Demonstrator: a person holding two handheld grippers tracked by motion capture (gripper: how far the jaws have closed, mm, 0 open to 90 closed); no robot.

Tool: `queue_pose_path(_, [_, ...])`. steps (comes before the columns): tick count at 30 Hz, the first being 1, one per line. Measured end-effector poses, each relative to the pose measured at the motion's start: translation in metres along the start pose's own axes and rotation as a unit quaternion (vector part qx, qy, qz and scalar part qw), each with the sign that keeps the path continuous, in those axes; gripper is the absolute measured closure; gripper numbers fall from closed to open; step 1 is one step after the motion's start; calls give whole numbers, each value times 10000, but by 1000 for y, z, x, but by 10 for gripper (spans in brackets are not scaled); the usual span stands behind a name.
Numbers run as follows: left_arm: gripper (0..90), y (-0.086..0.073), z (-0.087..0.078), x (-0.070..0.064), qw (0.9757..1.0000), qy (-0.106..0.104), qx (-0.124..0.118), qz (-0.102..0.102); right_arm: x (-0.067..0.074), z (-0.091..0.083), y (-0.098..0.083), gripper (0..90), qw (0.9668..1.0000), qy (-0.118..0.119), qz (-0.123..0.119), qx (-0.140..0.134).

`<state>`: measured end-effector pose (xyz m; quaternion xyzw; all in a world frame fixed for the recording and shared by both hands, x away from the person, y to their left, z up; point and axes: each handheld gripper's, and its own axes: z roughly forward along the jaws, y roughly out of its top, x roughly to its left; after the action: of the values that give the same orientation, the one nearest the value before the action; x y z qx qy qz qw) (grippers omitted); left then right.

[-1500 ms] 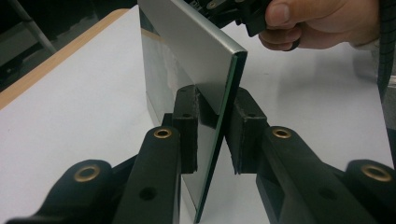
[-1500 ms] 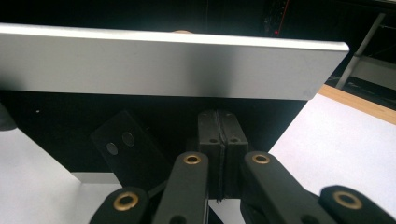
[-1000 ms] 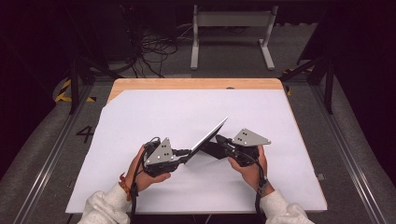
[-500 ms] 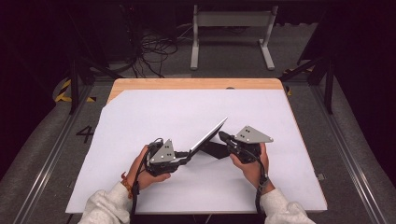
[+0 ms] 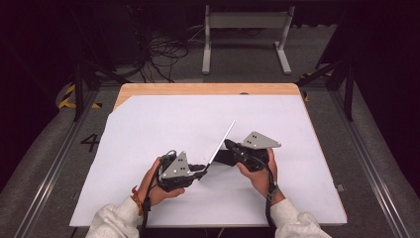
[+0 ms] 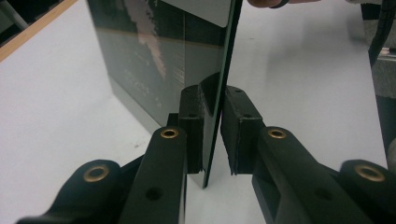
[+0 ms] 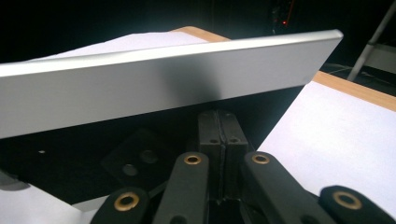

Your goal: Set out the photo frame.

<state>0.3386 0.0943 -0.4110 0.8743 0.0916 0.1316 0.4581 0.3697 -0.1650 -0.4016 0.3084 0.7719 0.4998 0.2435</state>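
Two grippers: both were at the near middle of the counter, one in each of the person's hands, facing each other across a thin panel.
Panel [image 5: 221,143]: a thin flat sheet, tilted up on edge over the white sheet, its raised far corner pointing away from the person; one face was dark and glossy [image 6: 159,60], the other a brushed silver [image 7: 154,79].
Panel position: between the two grippers, its lower near corner at the left gripper, its underside above the right one; whether its lower edge touched the counter could not be told.
Left gripper [image 5: 202,170]: held in the left hand [image 5: 153,186], pointing rightward at the panel's lower corner.
Left fingers [image 6: 194,126]: one on each face of the panel's edge, the left pad against the dark face, the other just beside the opposite face with a sliver of gap; clamped on the panel as far as could be seen.
Right gripper [image 5: 229,145]: held in the right hand [image 5: 260,176], pointing leftward beneath the raised panel.
Right fingers [image 7: 208,140]: closed flat together, pad against pad, with nothing between them; their tips lay just under the silver face, contact not discernible.
Counter [image 5: 208,89]: a wooden top, its bare strip at the far edge.
White sheet [image 5: 297,129]: covered nearly all the counter.
Sleeves [image 5: 116,223]: pale, at the near edge in the high view.
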Motion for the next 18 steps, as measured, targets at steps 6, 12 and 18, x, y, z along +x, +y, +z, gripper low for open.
queue_pose_path(6, [783, 4, 3, -8, 9999, -62, 20, 111, 4, 1, 0, 900, 10000, 68, -17, 7])
queue_pose_path(12, [771, 6, 6, -12, 10000, -37, 21, 64, 4, 1, 1, 900, 9999, 72, 71, 0])
queue_pose_path(18, [746, 4, 9, -11, 9999, -23, 103, 104, 3, -1, 1, 831, 10000, 14, 72, -4])
